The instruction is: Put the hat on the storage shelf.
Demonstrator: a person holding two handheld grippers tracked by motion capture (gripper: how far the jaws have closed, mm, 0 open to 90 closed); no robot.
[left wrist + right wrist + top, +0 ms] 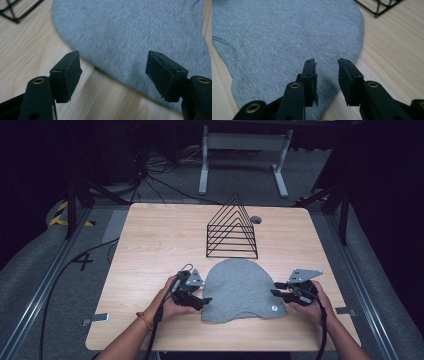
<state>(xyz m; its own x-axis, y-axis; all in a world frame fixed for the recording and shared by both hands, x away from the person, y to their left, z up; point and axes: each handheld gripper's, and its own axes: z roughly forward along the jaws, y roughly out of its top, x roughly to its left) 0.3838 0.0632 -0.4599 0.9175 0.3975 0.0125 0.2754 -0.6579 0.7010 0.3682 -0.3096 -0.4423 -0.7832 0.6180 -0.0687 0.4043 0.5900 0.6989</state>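
Observation:
A grey knit beanie (242, 290) lies flat on the wooden table (150, 235), rounded top toward a black wire rack (232, 232). My left gripper (206, 300) sits at the beanie's left edge, pointing at it. In the left gripper view its jaws stand wide apart (113, 72) just over the beanie (130, 32) rim, with nothing between them. My right gripper (274, 292) is at the beanie's right edge. In the right gripper view its jaws (327, 72) leave a narrow gap above the grey fabric (282, 37), and the pads press on nothing.
The wire rack stands upright just behind the beanie, and its corner shows in both gripper views (15, 10) (379, 6). A round cable hole (256, 219) is in the tabletop behind the rack. Bare wood lies to the left and right. Cables run across the floor beyond.

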